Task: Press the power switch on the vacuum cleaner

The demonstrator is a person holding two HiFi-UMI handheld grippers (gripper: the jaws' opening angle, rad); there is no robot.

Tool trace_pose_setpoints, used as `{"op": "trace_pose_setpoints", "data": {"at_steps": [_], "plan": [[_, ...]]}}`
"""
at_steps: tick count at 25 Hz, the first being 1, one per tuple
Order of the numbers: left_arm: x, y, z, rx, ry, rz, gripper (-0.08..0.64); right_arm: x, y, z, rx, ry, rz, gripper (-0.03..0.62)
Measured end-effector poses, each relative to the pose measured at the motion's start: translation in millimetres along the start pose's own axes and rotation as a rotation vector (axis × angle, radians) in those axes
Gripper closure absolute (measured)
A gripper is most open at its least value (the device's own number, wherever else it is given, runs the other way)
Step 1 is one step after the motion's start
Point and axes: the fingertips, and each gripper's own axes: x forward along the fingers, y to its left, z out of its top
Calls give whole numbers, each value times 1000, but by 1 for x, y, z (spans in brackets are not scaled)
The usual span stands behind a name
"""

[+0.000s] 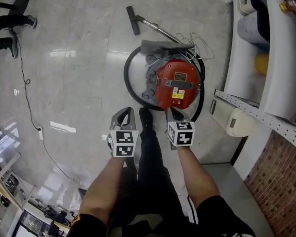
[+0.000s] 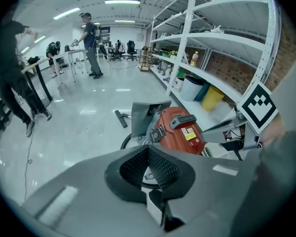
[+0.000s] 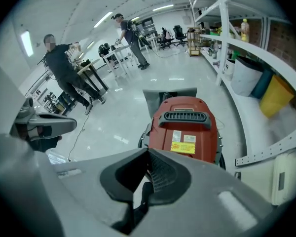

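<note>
Red vacuum cleaner (image 1: pixel 164 80) on the floor (image 1: pixel 79 58)
Round body upright, black handle (image 1: pixel 182 84) on top, black hose (image 1: pixel 126 80) looped around it.

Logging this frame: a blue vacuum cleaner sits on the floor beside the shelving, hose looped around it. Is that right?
Not quite: the vacuum cleaner is red, not blue, as the head view shows. It does sit on the floor beside the shelving, hose looped around it.
</note>
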Motion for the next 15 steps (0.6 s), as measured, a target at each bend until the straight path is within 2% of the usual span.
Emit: {"op": "trace_pose_setpoints", "data": {"at_steps": [6, 15], "plan": [[-41, -6, -16, -28, -61, -10, 545, -34, 21, -14, -33, -53, -17, 600], [-150, 3, -45, -98, -227, 15, 545, -117, 89, -18, -87, -234, -30, 600]]}}
